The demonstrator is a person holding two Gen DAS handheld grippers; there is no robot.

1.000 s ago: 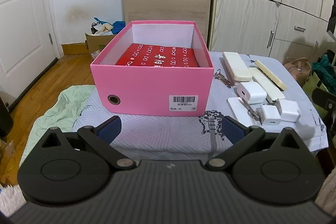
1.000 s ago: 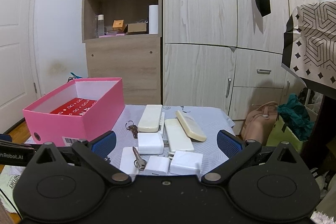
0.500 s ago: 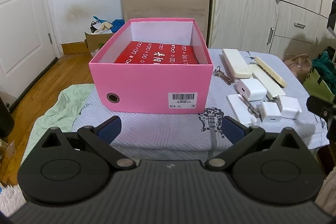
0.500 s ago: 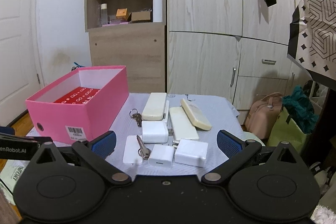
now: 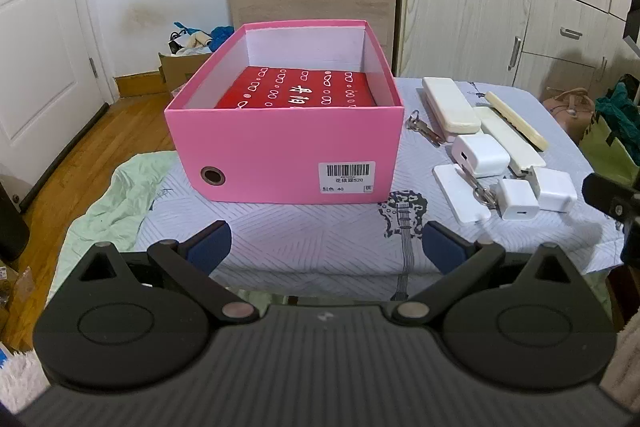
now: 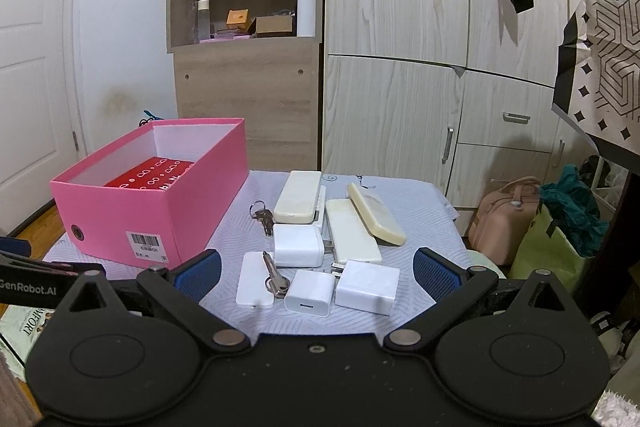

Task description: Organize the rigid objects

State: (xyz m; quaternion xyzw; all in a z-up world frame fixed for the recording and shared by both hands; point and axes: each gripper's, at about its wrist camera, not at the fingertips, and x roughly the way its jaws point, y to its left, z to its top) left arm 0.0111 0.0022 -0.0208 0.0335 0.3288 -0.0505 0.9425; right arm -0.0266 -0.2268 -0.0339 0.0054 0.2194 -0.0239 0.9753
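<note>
Left gripper (image 5: 326,247) and right gripper (image 6: 316,269), fingers spread wide, both empty. Pink box (image 5: 284,151) at left; white chargers (image 6: 306,267) near right.

You're in a home, prob. a bedroom. Pale wood-grain wardrobe w/ metal handles (image 6: 452,99) fills the wall ahead of you, and next to it an open wooden shelf unit (image 6: 244,7) holds bottles, an orange paper cup, small boxes and a white paper roll. Honey-coloured wood plank floor (image 5: 80,147) runs to a white panelled door (image 5: 36,39) on your left. Pink leather handbag (image 6: 504,219) and a light green tote bag (image 6: 548,251) sit on the floor at right. Grey patterned cloth w/ a guitar print (image 5: 320,239) covers the surface in front of you.
</note>
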